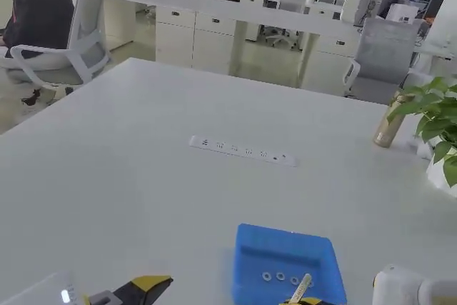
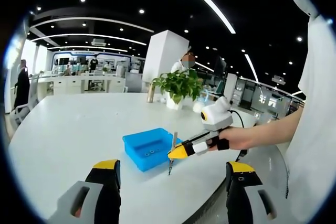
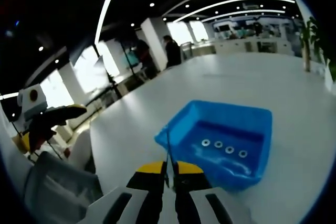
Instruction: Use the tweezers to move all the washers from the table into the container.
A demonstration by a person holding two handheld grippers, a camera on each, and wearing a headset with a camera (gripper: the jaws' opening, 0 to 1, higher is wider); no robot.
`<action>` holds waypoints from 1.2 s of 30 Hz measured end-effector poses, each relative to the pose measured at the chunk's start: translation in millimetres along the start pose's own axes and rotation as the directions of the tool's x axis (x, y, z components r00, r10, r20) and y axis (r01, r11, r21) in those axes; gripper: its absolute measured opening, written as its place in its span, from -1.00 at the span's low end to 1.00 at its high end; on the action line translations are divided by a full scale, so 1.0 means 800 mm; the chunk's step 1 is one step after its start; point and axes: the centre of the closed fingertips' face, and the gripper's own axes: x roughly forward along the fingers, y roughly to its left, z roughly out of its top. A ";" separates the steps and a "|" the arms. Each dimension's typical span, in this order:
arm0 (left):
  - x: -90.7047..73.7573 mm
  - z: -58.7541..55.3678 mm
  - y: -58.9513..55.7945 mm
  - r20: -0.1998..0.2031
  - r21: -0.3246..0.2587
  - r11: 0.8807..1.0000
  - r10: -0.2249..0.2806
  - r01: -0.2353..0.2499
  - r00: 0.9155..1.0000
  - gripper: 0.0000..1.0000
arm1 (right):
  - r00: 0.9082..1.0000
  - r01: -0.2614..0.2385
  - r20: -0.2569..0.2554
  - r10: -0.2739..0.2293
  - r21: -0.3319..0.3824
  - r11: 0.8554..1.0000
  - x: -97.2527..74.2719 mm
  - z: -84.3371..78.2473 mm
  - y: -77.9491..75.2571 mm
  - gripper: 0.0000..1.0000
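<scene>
A blue container point(image 1: 285, 251) stands near the table's front edge, with several washers point(image 1: 278, 276) in a row on its floor. The same washers point(image 3: 224, 147) lie inside the container point(image 3: 252, 124) in the right gripper view. My right gripper point(image 3: 168, 169) is shut on thin tweezers point(image 3: 168, 145), whose tips hang by the container's near rim. From the left gripper view, the right gripper point(image 2: 181, 151) holds the tweezers point(image 2: 174, 141) upright just beside the container point(image 2: 137, 144). My left gripper point(image 2: 173, 178) is open with nothing between its fingers, and sits low left point(image 1: 146, 287) in the head view.
A power strip point(image 1: 243, 151) is set into the white table point(image 1: 143, 176) mid-way back. A gold bottle point(image 1: 390, 126) and a potted plant point(image 1: 435, 116) stand at the right. Office chairs point(image 1: 68, 41) and desks lie beyond the far edge.
</scene>
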 end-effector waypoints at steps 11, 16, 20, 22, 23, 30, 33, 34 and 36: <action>-0.001 0.000 -0.002 0.000 0.006 1.000 0.002 -0.002 1.000 0.67 | 1.000 0.012 0.010 -0.011 -0.038 0.999 -0.003 0.005 0.008 -0.93; -0.002 -0.001 -0.003 -0.006 0.023 1.000 0.002 -0.001 1.000 0.66 | 1.000 -0.025 -0.012 0.025 -0.036 0.999 0.001 -0.003 0.018 -0.93; -0.003 -0.001 -0.002 -0.004 0.021 1.000 0.005 -0.005 1.000 0.65 | 1.000 -0.012 -0.030 0.009 -0.114 0.993 0.001 -0.006 0.021 -0.93; -0.004 0.000 -0.001 0.000 0.021 1.000 0.010 -0.010 1.000 0.65 | 0.999 -0.019 -0.039 0.013 -0.157 0.987 0.001 -0.007 0.027 -0.93; -0.004 0.000 -0.001 0.001 0.021 1.000 0.010 -0.010 1.000 0.65 | 0.999 -0.025 -0.044 0.017 -0.178 0.984 0.001 -0.007 0.031 -0.93; -0.002 -0.004 -0.001 -0.009 0.015 1.000 0.014 -0.014 1.000 0.65 | 0.996 -0.044 -0.086 0.017 -0.323 0.945 0.006 -0.022 0.045 -0.92; 0.003 0.003 0.000 0.003 -0.024 1.000 0.014 -0.013 1.000 0.65 | 0.996 -0.045 -0.084 0.017 -0.348 0.936 0.007 -0.025 0.049 -0.92; 0.006 0.007 0.001 0.009 -0.034 0.999 0.014 -0.014 1.000 0.65 | 0.996 -0.046 -0.083 0.017 -0.359 0.932 0.008 -0.026 0.049 -0.92; 0.012 0.014 -0.001 0.018 -0.038 0.999 0.006 -0.005 1.000 0.65 | 0.996 -0.056 -0.089 0.023 -0.393 0.918 0.009 -0.029 0.054 -0.91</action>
